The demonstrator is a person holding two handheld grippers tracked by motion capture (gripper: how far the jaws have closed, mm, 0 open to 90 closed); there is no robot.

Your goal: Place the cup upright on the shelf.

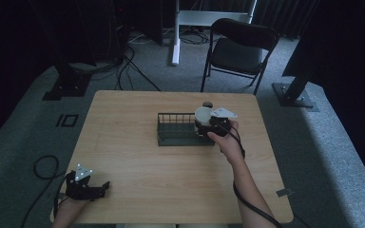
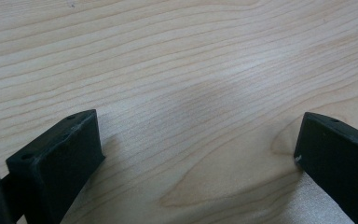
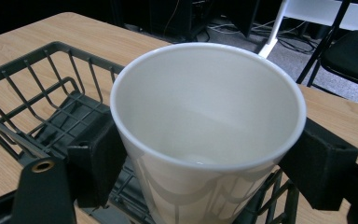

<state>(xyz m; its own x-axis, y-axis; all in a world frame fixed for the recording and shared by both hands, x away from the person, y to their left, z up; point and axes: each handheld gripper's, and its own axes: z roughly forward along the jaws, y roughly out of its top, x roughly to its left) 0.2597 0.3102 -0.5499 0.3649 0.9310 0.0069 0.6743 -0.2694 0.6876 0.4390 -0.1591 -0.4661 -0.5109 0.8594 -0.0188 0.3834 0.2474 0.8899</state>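
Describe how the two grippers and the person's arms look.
Both grippers, left and right, are black with blocky matte jaws. Each carries a grey three-cornered plate on top and trails a black cable. The forearms are bare, with no sleeves in view.

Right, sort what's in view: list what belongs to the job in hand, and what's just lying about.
In the job:
- white cup, clamped in the right tool
- wire rack, over which the cup is held

Lying about:
- left tool, open and idle on the table
- small dark thing behind the cup, too small to tell
- folding chair beyond the table
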